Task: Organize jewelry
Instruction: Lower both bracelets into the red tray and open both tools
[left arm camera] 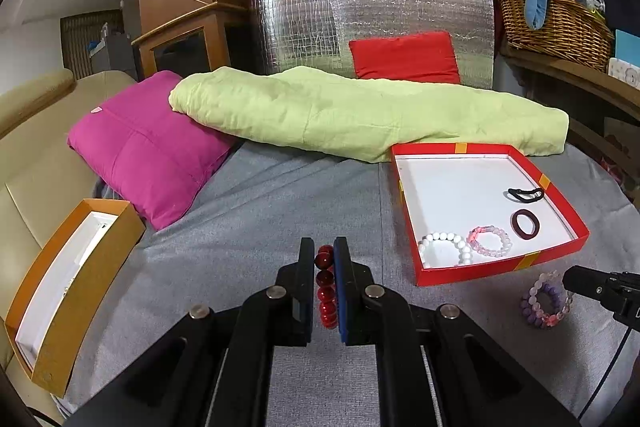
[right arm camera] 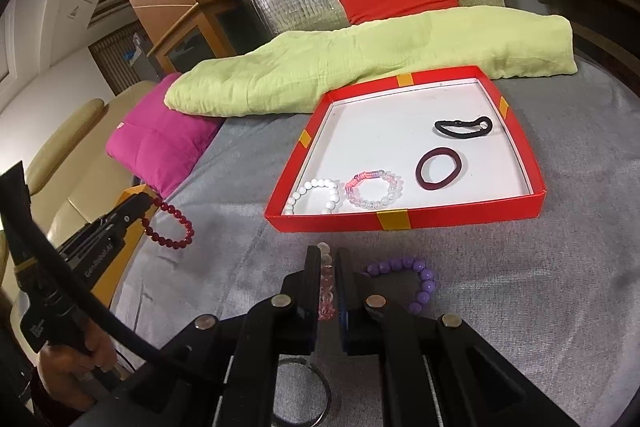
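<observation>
My left gripper [left arm camera: 324, 251] is shut on a dark red bead bracelet [left arm camera: 326, 287]; in the right wrist view the bracelet [right arm camera: 172, 227] hangs from that gripper [right arm camera: 144, 205] just above the grey cloth. My right gripper [right arm camera: 329, 255] is shut on a pink and clear bead bracelet [right arm camera: 326, 287], with a purple bead bracelet [right arm camera: 416, 279] lying beside it. The red tray [right arm camera: 394, 219] ahead holds a white bead bracelet [right arm camera: 316, 193], a pink bead bracelet [right arm camera: 374, 189], a maroon hair band [right arm camera: 440, 169] and a black hair tie [right arm camera: 464, 127].
An orange box [left arm camera: 76, 291] lies open at the left edge. A green folded cloth [left arm camera: 360, 115] and a magenta cushion [left arm camera: 148, 147] lie behind. A metal ring [right arm camera: 316, 395] sits under my right gripper. A wicker basket [left arm camera: 556, 23] stands at the back right.
</observation>
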`<state>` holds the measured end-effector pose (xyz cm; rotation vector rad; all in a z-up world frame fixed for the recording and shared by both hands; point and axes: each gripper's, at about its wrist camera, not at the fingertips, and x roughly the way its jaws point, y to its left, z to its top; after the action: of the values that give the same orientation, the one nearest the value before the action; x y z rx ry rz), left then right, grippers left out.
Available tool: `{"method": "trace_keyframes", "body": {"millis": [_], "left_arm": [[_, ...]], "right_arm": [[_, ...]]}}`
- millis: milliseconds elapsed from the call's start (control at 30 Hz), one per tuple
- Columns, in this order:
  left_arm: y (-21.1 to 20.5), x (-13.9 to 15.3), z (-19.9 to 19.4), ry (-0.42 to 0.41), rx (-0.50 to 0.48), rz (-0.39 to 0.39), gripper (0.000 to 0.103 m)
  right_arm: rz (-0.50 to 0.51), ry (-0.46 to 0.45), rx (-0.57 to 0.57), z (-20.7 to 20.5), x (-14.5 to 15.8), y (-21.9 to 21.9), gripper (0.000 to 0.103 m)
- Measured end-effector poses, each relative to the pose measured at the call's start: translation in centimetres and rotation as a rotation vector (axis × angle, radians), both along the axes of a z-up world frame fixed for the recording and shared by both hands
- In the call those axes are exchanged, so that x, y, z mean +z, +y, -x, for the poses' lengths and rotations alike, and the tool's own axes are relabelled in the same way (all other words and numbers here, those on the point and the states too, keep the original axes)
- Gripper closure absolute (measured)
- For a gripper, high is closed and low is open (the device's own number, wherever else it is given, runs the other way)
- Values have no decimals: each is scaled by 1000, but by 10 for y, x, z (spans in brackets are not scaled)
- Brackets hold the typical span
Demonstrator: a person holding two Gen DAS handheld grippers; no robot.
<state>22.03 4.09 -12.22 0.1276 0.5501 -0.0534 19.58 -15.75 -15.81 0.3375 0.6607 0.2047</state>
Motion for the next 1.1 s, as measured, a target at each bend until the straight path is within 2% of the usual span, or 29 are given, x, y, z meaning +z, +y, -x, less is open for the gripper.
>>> {"method": "trace_keyframes", "body": {"millis": [400, 733, 933, 1100], "left_arm": [[-4, -5, -5, 20, -5, -13, 94], [-7, -6, -7, 26, -16, -9, 94], [-16, 2, -9, 1, -59, 22, 94], [-32, 12, -20, 10, -114, 80, 94]], "right_arm": [[-17, -11, -20, 2, 5, -13, 95], [-43, -72, -87, -6, 23, -40, 95], [-49, -103, -148, -22, 31, -61, 95], [-76, -99, -170, -40, 31, -75, 95]]}}
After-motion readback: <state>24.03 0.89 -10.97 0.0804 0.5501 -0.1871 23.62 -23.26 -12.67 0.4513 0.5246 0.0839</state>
